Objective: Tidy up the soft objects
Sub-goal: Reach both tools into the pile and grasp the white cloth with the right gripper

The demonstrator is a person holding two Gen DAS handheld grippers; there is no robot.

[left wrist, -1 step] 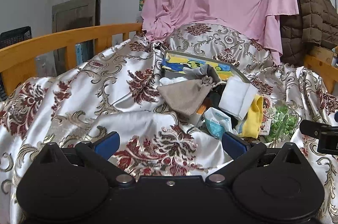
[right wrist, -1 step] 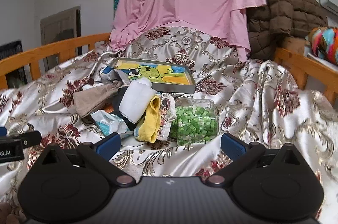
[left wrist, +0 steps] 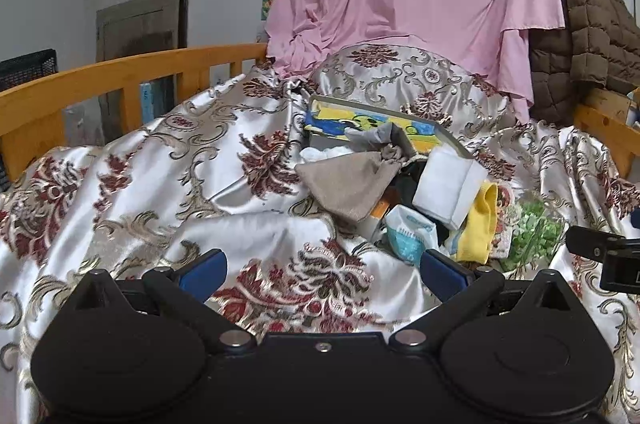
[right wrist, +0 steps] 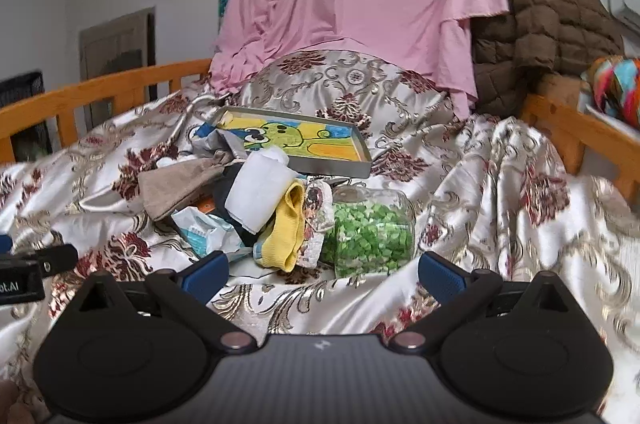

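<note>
Left wrist view: white cloth (left wrist: 448, 184) overlaps the tray's (left wrist: 452, 143) corner.

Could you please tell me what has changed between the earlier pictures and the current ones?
Nothing has visibly changed. The left tongs and right tongs are open and empty as before, short of the pile. The yellow cloth, tan pouch, white folded cloth and jar of green pieces lie where they were on the floral bedspread.
</note>
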